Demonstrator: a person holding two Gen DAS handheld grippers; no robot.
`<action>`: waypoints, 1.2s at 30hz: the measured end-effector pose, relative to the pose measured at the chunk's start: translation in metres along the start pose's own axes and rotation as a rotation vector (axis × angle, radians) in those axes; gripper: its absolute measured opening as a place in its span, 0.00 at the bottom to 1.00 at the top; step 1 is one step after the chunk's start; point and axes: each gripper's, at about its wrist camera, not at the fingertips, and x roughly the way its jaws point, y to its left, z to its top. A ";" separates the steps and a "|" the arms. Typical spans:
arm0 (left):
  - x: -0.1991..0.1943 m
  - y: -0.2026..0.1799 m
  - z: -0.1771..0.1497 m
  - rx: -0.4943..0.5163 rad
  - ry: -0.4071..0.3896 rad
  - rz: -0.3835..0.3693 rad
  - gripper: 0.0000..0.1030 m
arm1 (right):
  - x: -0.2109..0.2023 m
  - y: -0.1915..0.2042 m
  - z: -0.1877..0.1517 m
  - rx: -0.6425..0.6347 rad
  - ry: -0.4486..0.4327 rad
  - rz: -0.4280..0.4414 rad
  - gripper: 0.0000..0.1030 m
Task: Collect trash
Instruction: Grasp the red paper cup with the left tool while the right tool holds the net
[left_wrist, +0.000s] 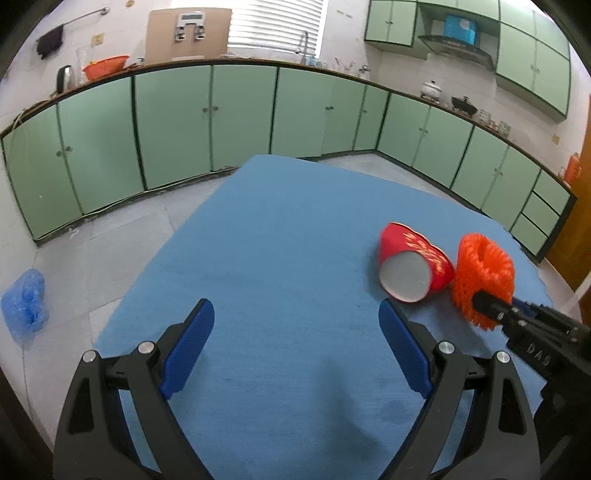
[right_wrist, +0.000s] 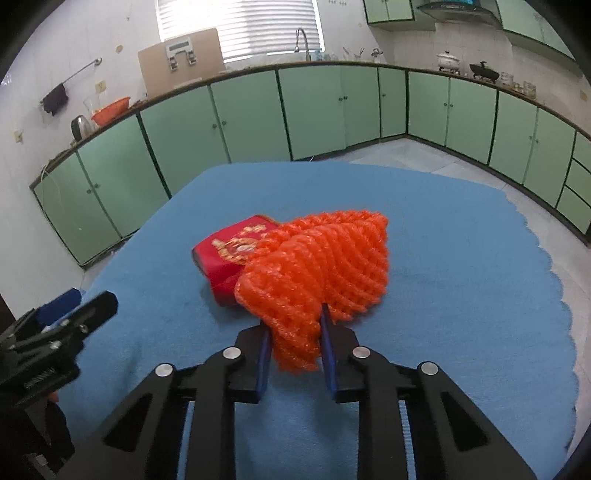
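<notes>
- Left wrist view: I see my left gripper (left_wrist: 297, 334) with its jaws spread wide and nothing between them; only the blue tablecloth (left_wrist: 280, 229) lies under the gap.
- Left wrist view: the red paper cup (left_wrist: 413, 266) lies on its side on the tablecloth, its open mouth turned toward the camera. I use this cup as the landmark.
- Left wrist view: the orange foam net (left_wrist: 484, 275) sits just to the right of the cup and touches its side. The right gripper (left_wrist: 487, 301) comes in from the right edge, its tip at the net's lower edge; from here I cannot tell how its jaws stand.
- Left wrist view: a crumpled blue plastic bag (left_wrist: 26, 304) lies on the floor, well apart from the cup, far to its left and off the table.
- Right wrist view: the right gripper (right_wrist: 293, 326) has its jaws nearly closed, both blue pads pressing on the near end of the orange foam net (right_wrist: 317, 266).
- Right wrist view: the net bulges out ahead of the fingers and covers the right part of the red paper cup (right_wrist: 231, 254), which lies behind it and to its left on the blue tablecloth (right_wrist: 461, 258).
- Right wrist view: the left gripper (right_wrist: 74, 317) shows at the left edge, well to the left of the cup and nearer the camera.
</notes>
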 end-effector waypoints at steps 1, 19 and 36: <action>0.002 -0.005 0.000 0.004 0.006 -0.016 0.85 | -0.004 -0.005 0.001 0.005 -0.011 -0.007 0.22; 0.067 -0.066 0.027 0.034 0.066 -0.158 0.85 | -0.017 -0.057 0.010 0.056 -0.066 -0.066 0.22; 0.087 -0.076 0.022 -0.036 0.133 -0.315 0.56 | -0.005 -0.059 0.009 0.043 -0.035 -0.058 0.22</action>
